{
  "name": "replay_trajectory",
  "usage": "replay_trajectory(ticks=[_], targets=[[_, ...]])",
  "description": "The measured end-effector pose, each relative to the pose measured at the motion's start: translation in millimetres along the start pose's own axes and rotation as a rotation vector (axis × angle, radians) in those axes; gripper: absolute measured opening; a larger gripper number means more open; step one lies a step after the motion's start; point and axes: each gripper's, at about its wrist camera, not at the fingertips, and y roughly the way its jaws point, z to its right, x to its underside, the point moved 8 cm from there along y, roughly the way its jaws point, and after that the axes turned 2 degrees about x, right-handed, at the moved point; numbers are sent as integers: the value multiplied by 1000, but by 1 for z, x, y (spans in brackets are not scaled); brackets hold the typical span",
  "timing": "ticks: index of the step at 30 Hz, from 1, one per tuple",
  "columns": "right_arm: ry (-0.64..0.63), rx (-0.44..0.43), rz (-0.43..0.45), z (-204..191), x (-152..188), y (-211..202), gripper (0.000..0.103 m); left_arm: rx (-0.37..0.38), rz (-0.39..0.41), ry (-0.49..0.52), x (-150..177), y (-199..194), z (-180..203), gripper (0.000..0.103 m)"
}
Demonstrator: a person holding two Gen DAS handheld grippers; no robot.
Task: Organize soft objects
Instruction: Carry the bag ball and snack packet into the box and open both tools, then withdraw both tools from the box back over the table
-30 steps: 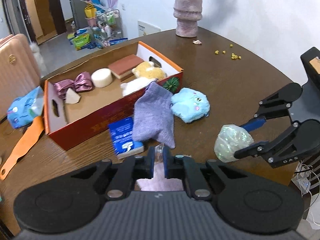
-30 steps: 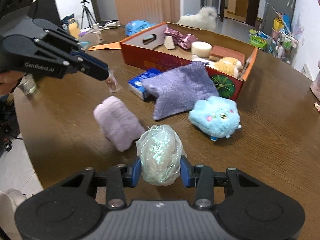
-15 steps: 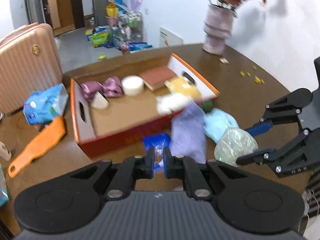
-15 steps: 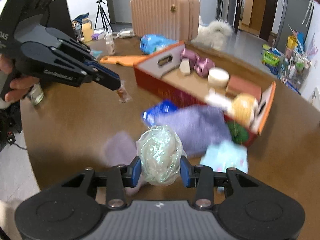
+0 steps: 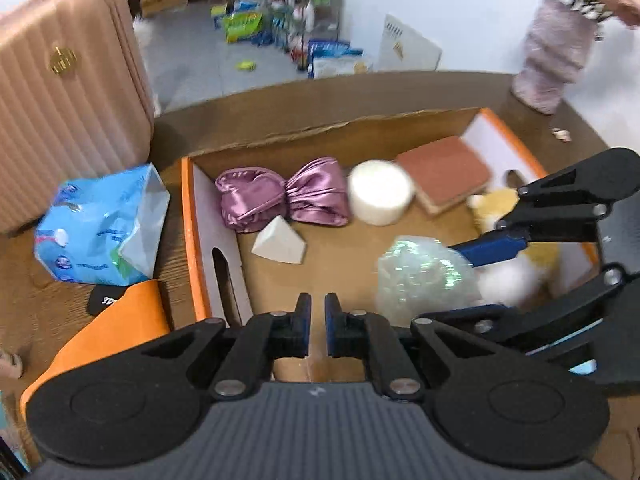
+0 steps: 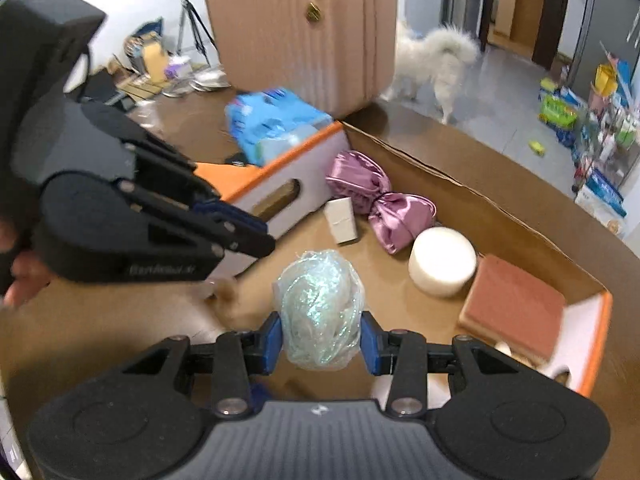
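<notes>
Over box [image 6: 472, 196]: R claw [image 6: 320, 344] w/ iridescent bundle [image 6: 318, 308]

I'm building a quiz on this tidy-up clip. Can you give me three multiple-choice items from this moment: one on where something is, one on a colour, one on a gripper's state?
1. Where is the white round sponge?
A. inside the cardboard box
B. on the floor
C. on top of the suitcase

2. What colour is the satin bow in the box?
A. green
B. pink-purple
C. black

3. What is the right gripper doing?
A. wide open and empty
B. closed on the iridescent plastic bundle
C. gripping the suitcase

Answers:
1 A: the sponge sits on the box floor between the bow and the reddish-brown sponge block.
2 B: its shiny fabric reads pink-purple in both views.
3 B: both blue pads press on the bundle's sides, above the box.
</notes>
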Motion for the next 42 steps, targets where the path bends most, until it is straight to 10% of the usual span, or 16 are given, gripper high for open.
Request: replay_trajectory(ticks=[13,18,32,42], targets=[[26,-4,-130,13,-13,78,63,-7,-76,-23,-8,48,-20,17],[-12,25,-185,3,-7,76,63,-17,-89,-24,-4,35,-19,51],[-38,107,-107,-28,19,-38,66,-18,-21,31,46,-67,20,64],[-57,117,-31,-60,102,-120,71,20,66,108,123,-120,82,68]])
